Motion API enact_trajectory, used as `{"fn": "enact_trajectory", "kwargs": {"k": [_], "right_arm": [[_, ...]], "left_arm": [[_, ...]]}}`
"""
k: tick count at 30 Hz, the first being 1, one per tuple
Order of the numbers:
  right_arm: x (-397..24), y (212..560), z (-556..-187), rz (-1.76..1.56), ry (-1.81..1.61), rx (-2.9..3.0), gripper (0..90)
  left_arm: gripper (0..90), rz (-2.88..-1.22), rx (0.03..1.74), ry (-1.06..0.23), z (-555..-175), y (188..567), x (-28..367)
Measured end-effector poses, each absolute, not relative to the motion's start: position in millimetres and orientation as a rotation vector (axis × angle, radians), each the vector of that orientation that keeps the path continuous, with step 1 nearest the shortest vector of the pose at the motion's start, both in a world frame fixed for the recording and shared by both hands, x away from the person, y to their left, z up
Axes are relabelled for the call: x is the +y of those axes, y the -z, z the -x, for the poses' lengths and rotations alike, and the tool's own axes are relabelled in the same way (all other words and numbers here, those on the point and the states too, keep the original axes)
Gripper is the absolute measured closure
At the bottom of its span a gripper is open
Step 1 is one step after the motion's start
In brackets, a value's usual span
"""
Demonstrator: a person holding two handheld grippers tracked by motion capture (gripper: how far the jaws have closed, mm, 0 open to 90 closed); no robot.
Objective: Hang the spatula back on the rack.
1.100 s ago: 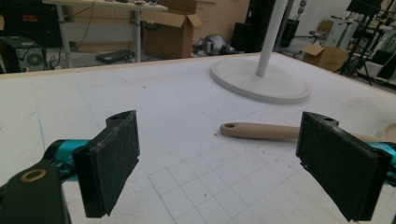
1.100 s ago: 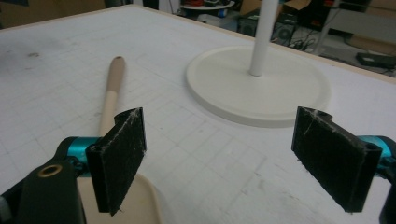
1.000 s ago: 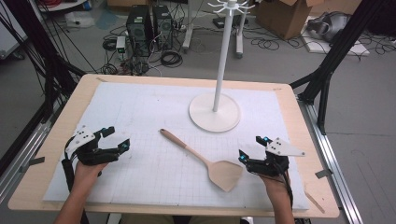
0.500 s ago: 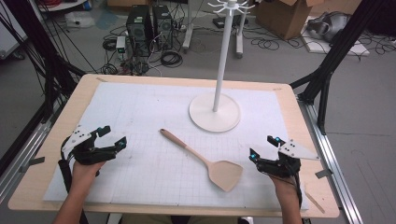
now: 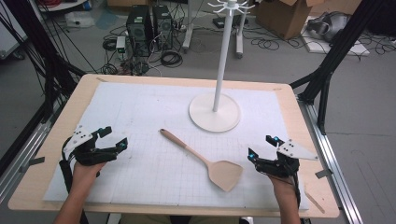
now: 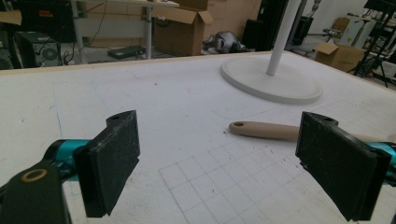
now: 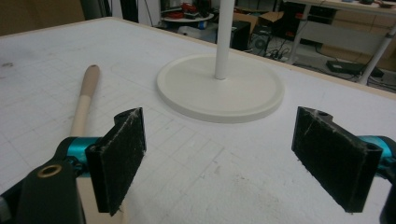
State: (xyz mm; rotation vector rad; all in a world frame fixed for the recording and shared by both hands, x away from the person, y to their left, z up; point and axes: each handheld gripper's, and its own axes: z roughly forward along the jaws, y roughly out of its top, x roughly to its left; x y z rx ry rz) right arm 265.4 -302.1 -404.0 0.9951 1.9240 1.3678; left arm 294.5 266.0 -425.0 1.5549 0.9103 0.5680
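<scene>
A wooden spatula (image 5: 205,161) lies flat on the white gridded mat, handle toward the back left, blade toward the front right. Its handle end (image 6: 261,130) has a hole and lies ahead of my left gripper. A white hook stand (image 5: 215,111) with a round base rises behind it. My left gripper (image 5: 111,138) rests open at the front left, well left of the spatula. At the front right my right gripper (image 5: 260,147) is open too, just right of the blade; the handle (image 7: 85,103) runs past its left jaw. Nothing sits between either pair of jaws.
The white mat (image 5: 154,112) covers a wooden table (image 5: 56,126) with metal rails at both sides. Beyond the far edge the floor holds computer towers (image 5: 147,25), cables and cardboard boxes (image 5: 280,14). The stand's base (image 7: 220,87) lies ahead of the right gripper.
Both grippers have drawn slightly outward and toward the front edge; the right one moved right, away from the spatula blade. The spatula and stand have stayed put.
</scene>
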Motion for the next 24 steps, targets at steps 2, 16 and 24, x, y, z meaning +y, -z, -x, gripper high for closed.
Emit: {"fn": "enact_trajectory", "kwargs": {"k": [2,16,24], "right_arm": [[-298,405,-267,-0.984,-1.368,1.939,16.5],[-209,403,-298,-0.870,-1.341,2.205,16.5],[-156,409,-318,-0.811,-1.225,2.391,16.6]], "left_arm": [[14.1,-1.554,0.910,-0.566,-294,425,266],[14.3,-1.556,0.897,-0.552,-293,431,260],[14.4,-1.549,0.893,-0.534,-291,435,258]]}}
